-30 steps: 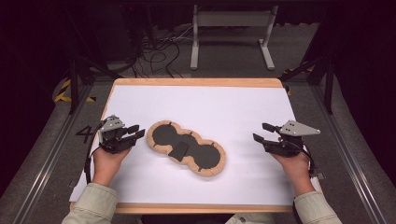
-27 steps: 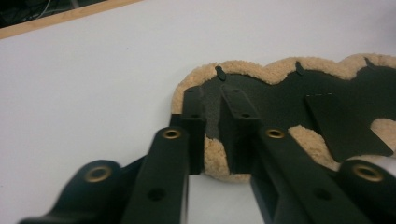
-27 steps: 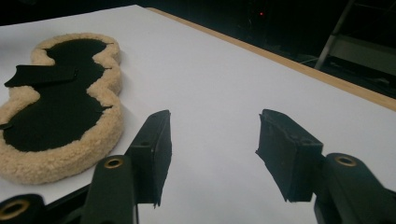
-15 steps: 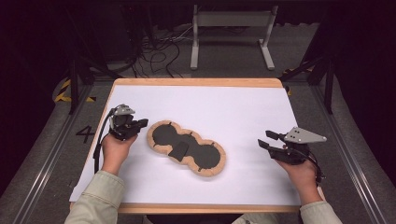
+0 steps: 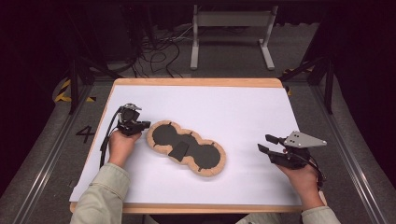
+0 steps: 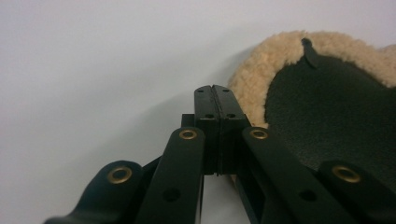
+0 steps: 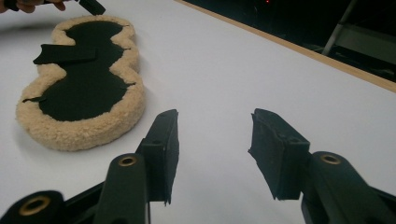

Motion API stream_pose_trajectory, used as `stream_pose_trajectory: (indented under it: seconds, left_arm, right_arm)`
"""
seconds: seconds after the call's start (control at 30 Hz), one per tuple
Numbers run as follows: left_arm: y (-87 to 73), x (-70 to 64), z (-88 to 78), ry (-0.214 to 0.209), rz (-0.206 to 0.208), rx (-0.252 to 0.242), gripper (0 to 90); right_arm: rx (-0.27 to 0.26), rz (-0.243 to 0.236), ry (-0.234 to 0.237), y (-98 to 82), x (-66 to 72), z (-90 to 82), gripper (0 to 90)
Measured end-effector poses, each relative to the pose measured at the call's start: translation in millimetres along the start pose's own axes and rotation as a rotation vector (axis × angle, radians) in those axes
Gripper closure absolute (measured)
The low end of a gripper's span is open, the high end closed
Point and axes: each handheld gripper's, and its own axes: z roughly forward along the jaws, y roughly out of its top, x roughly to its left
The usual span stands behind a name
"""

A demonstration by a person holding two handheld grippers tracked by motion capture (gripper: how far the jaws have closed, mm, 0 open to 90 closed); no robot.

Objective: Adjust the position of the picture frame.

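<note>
White-topped table (image 5: 224, 107) with a wooden edge, dark room behind, cables on the floor beyond it.

Fleece pad (image 5: 187, 148), peanut-shaped: tan woolly rim around a black inner face. It lies flat a little left of the table's middle, long axis running from upper left to lower right. A small black flap (image 5: 179, 150) sits across its narrow waist.

Left tongs (image 5: 140, 125): held at the pad's upper-left end, tips pointing toward the fleece rim. In the left gripper view the left tongs (image 6: 215, 100) have both jaws pressed together, nothing between them, and the tips sit just beside the woolly edge (image 6: 254, 77); whether they touch it, I cannot tell.

Right tongs (image 5: 264, 143): held over bare table, well apart from the pad, to its right. In the right gripper view the right tongs (image 7: 212, 128) are spread wide and empty, white surface showing between the jaws, pad (image 7: 84, 81) off to the left.
</note>
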Motion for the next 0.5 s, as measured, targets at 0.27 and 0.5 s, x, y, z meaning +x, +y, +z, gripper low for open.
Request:
stream_pose_trajectory:
  seconds: [0.27,0.5]
  left_arm:
    - [2.1,1.0,7.6,-0.017,0.020,0.030,90.0]
    - [2.6,-8.6,5.6,-0.030,0.049,0.079,90.0]
  right_arm:
    - [-0.007,-0.005,-0.004,0.0,2.7,-8.8,51.7]
    - [-0.004,0.000,-0.001,-0.6,2.7,-7.2,51.6]
